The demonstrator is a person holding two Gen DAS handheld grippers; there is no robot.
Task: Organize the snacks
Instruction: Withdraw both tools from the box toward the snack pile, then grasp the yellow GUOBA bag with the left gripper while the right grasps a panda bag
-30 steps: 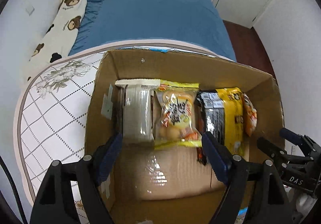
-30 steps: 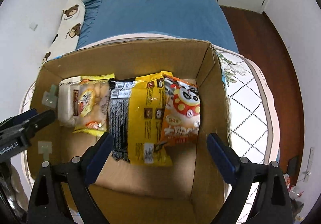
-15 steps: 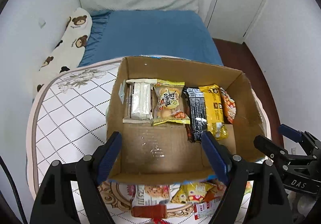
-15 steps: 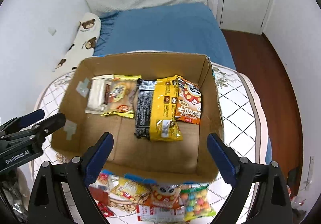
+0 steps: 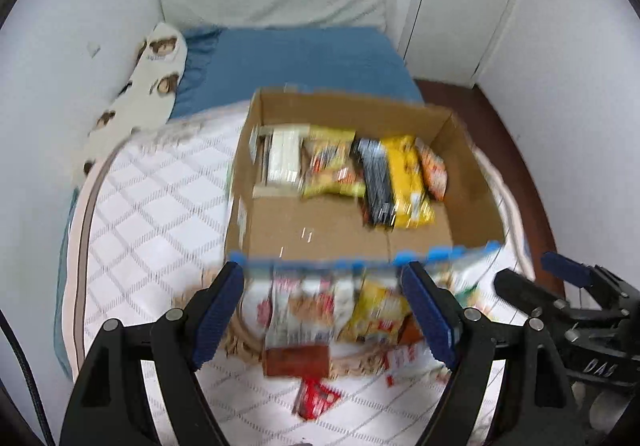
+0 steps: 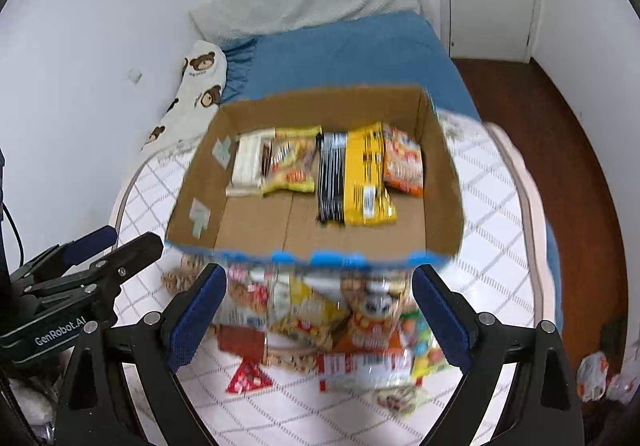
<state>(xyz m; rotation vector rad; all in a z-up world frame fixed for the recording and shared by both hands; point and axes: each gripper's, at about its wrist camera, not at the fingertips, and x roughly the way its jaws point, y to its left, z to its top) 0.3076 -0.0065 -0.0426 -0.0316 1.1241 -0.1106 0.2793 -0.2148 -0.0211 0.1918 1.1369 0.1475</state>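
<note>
The blue bed (image 6: 352,46) fills the far end of the room, and nearer than it stands the round counter (image 5: 152,206) in its white diamond-pattern cloth. The cardboard box (image 6: 444,182) sits on that counter. Along the box's far wall lie a white pack (image 6: 248,162), a yellow snack bag (image 6: 292,166), a black-and-yellow pack (image 6: 356,178) and an orange bag (image 6: 404,162); the half of the box floor nearer me is bare. In front of the box, a loose pile of snack packets (image 6: 340,322) is spread on the cloth.

Both views are smeared. The right wrist view shows the pile wider, with a red triangular packet (image 6: 248,378) at its near left and a packet of coloured candies (image 6: 424,346) on its right; the left view shows only a brown bar (image 5: 296,362) and a red wrapper (image 5: 316,398) clearly.

The left tongs (image 5: 324,310) and the right tongs (image 6: 320,314) both hang over the pile, each spread wide with nothing between the pads.
</note>
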